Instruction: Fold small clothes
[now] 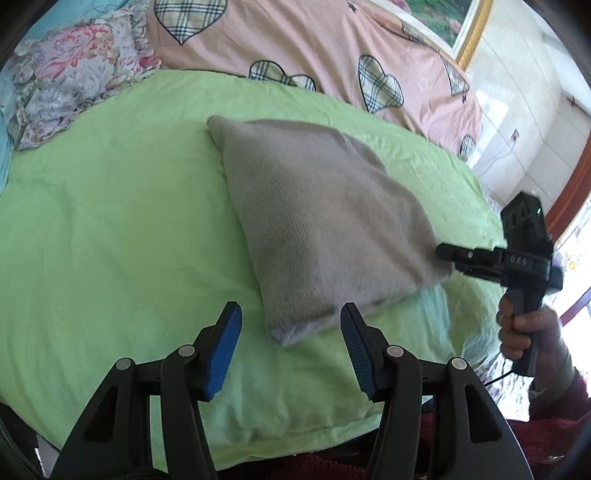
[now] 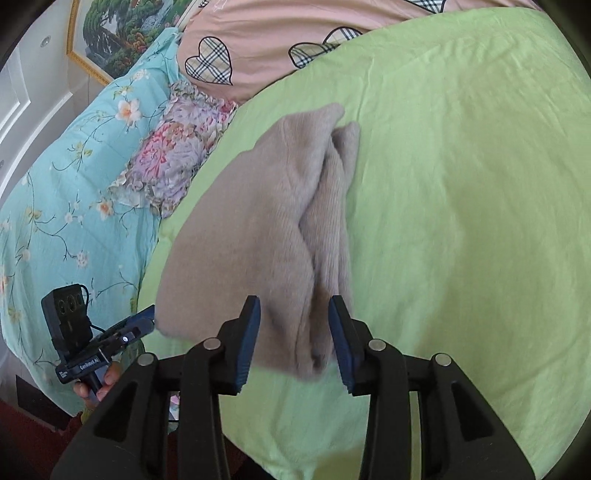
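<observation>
A beige knit garment (image 1: 325,225) lies folded on a green sheet (image 1: 110,221); the right wrist view shows it (image 2: 258,221) with a layered fold along its right side. My left gripper (image 1: 291,347) is open, its jaws spread just in front of the garment's near corner. In the right wrist view it (image 2: 147,321) sits at the garment's left corner. My right gripper (image 2: 293,339) is open, its blue pads on either side of the garment's near end. In the left wrist view it (image 1: 448,258) touches the garment's right corner.
A pink quilt with plaid hearts (image 1: 314,40) lies behind the green sheet. A floral cloth (image 1: 74,74) and a teal floral quilt (image 2: 66,184) lie at the side. A framed picture (image 2: 122,33) hangs on the wall. The bed's front edge (image 1: 295,443) is close.
</observation>
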